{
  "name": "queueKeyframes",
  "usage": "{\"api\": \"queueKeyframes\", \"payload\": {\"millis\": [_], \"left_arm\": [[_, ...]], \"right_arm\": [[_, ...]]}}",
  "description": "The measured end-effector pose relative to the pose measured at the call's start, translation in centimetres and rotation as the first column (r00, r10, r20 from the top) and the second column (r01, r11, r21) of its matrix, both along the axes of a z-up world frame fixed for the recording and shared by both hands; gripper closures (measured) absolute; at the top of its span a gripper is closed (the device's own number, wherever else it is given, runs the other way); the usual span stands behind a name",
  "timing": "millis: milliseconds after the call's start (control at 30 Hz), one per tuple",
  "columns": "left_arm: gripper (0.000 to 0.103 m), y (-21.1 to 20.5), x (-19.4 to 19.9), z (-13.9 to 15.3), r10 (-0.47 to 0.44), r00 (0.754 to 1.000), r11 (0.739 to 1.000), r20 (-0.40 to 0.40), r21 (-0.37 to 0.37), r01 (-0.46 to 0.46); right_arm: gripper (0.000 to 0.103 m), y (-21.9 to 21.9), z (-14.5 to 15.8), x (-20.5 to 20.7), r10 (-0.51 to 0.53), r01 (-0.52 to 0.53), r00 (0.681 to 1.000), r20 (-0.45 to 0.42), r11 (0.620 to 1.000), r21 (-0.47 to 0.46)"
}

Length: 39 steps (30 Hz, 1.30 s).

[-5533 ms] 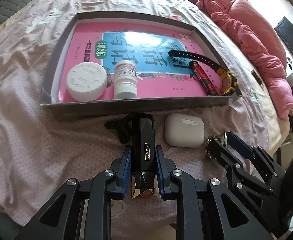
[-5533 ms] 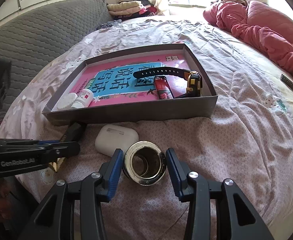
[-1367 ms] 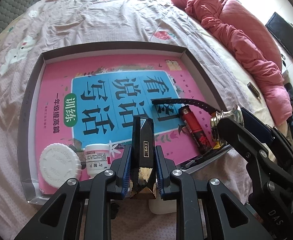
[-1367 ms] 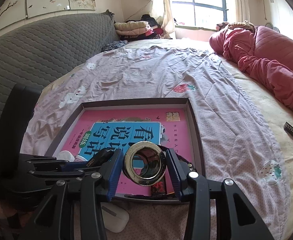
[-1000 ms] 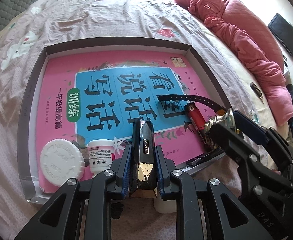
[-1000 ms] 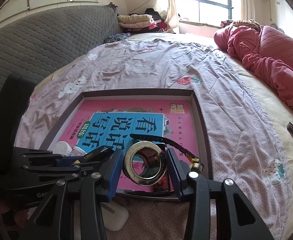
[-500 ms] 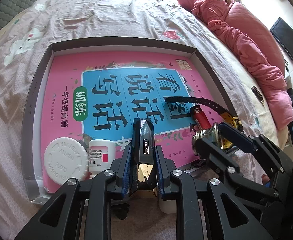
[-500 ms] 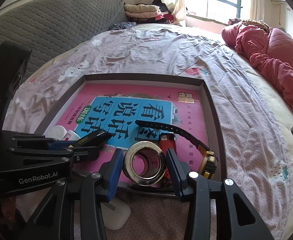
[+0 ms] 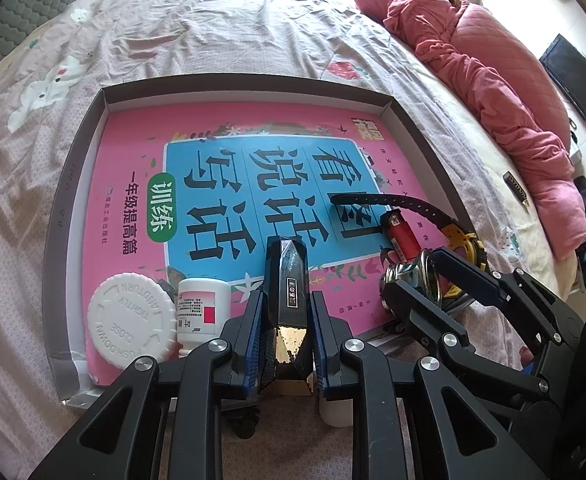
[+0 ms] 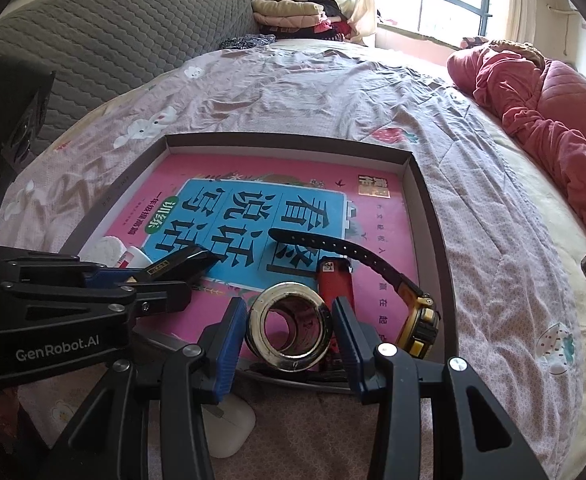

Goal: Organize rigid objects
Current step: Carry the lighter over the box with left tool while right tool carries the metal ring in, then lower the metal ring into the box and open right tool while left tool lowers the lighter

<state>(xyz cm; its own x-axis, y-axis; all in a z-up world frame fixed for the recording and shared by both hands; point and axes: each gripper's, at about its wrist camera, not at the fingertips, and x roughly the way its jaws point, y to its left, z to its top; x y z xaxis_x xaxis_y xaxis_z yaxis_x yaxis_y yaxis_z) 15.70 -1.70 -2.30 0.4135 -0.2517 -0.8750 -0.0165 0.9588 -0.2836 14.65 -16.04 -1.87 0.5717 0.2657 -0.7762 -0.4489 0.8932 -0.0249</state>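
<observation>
Both tongs are staying clamped on their loads and sitting lower over the tray than half a second ago. Left gripper point(image 9: 285, 336) is pinching the black faceted case point(image 9: 287, 284) between its blue pads, gold end toward the camera, tip now over the book's blue panel beside the small white bottle point(image 9: 201, 312). Right gripper point(image 10: 291, 326) is squeezing the metal ring point(image 10: 289, 326) side-on, open bore facing the lens, now down at the tray's near edge just beside the red lighter point(image 10: 335, 280). White earbud case point(image 10: 229, 428) is lying on the bedsheet point(image 10: 333, 92) under the right gripper, outside the tray point(image 9: 253, 80). Further in, the white cap point(image 9: 131, 320), watch point(image 10: 373, 272) and pink book point(image 9: 229, 168) are sitting unchanged
</observation>
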Motion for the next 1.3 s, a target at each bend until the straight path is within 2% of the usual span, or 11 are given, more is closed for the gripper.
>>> {"api": "queueKeyframes", "payload": {"millis": [967,1300], "left_arm": [[0.081,0.07,-0.09,0.02,0.003,1.000,1.000,0.001,-0.003,-0.003],[0.081,0.03,-0.05,0.01,0.002,1.000,1.000,0.000,-0.001,-0.002]], "right_arm": [[0.058,0.27,-0.01,0.23,0.001,0.000,1.000,-0.010,1.000,0.014],[0.048,0.75,-0.24,-0.74,0.043,-0.042,0.999,0.016,0.999,-0.026]]}}
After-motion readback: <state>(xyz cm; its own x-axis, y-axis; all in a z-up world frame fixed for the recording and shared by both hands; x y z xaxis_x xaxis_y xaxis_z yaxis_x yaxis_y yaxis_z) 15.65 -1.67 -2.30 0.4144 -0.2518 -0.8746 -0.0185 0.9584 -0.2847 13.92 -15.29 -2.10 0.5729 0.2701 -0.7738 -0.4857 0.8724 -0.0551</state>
